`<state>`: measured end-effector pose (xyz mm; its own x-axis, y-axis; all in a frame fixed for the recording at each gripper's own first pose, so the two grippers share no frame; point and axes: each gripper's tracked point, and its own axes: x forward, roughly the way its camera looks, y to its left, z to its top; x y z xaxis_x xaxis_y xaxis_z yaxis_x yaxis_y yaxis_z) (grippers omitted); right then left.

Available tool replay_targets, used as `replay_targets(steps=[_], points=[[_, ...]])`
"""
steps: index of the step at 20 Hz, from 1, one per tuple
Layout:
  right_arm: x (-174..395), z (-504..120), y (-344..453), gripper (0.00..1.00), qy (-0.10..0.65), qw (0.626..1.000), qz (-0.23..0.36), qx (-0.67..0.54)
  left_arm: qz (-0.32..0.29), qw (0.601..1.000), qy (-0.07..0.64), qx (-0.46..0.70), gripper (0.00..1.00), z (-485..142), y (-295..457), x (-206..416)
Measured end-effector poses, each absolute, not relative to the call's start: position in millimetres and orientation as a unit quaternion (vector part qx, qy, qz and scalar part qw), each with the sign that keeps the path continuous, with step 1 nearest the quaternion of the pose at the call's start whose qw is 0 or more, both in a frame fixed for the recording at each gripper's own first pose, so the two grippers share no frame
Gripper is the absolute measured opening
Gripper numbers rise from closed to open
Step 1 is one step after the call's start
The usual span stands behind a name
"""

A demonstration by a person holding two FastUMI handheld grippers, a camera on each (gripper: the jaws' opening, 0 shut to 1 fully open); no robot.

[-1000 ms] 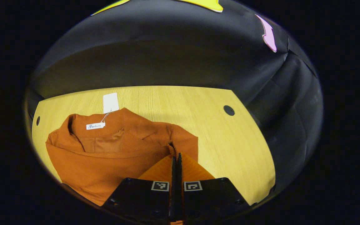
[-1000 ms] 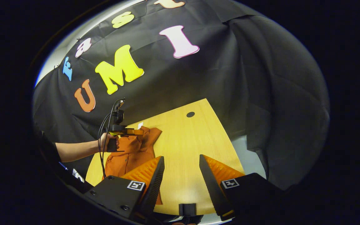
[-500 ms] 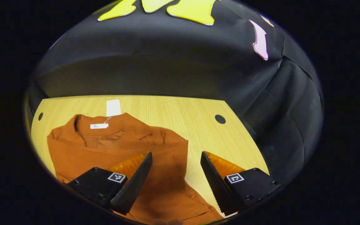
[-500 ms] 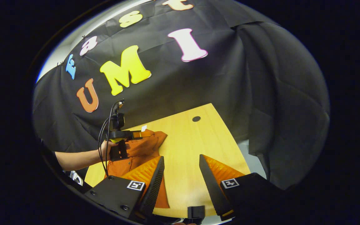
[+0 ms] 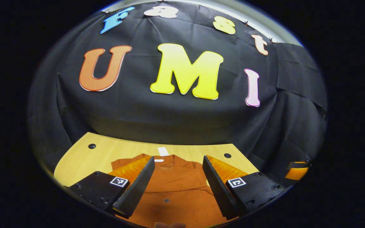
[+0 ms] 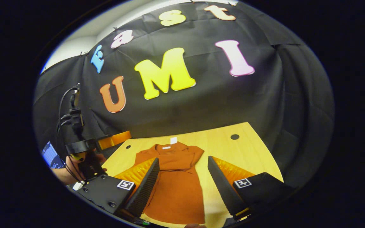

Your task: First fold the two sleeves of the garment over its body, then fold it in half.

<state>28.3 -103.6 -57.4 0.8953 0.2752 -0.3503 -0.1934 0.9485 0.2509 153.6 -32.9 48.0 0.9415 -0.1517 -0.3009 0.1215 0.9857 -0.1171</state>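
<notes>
Left gripper view: the left gripper point(image 5: 177, 185), clamped on orange cloth a second ago, now hovers with jaws apart above the garment point(image 5: 176, 190) on the table point(image 5: 84, 155). Right gripper view: the right gripper point(image 6: 182, 183) hangs wide too, holding nothing. Both sleeves lie folded over the body; halving likely comes next.

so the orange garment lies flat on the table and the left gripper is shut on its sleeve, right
Not quite. The orange garment does lie flat on the table, but the left gripper is open, its fingers apart above the cloth and holding nothing, as the left gripper view shows.
</notes>
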Motion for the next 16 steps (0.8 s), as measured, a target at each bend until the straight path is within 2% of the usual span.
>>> replay_targets(steps=[6,11,14,16], points=[[12.7,-38.7,-32.0,0.98,0.152,0.98,0.12,0.049,0.02,0.996,0.089,-0.009,0.98,80.0,60.4,85.6],[-3.7,-46.1,-1.7,0.98,0.162,0.978,0.124,0.041,0.007,0.997,0.076,-0.005,0.98,75.8,79.3,61.4],[-11.4,-56.5,-5.1,0.98,0.181,0.975,0.128,0.027,-0.004,0.994,0.1,-0.04,0.98,55.6,82.2,53.4],[-16.0,-70.8,-18.0,0.98,0.201,0.971,0.126,0.024,-0.03,0.988,0.144,-0.054,1.0,27.0,79.5,48.7]])
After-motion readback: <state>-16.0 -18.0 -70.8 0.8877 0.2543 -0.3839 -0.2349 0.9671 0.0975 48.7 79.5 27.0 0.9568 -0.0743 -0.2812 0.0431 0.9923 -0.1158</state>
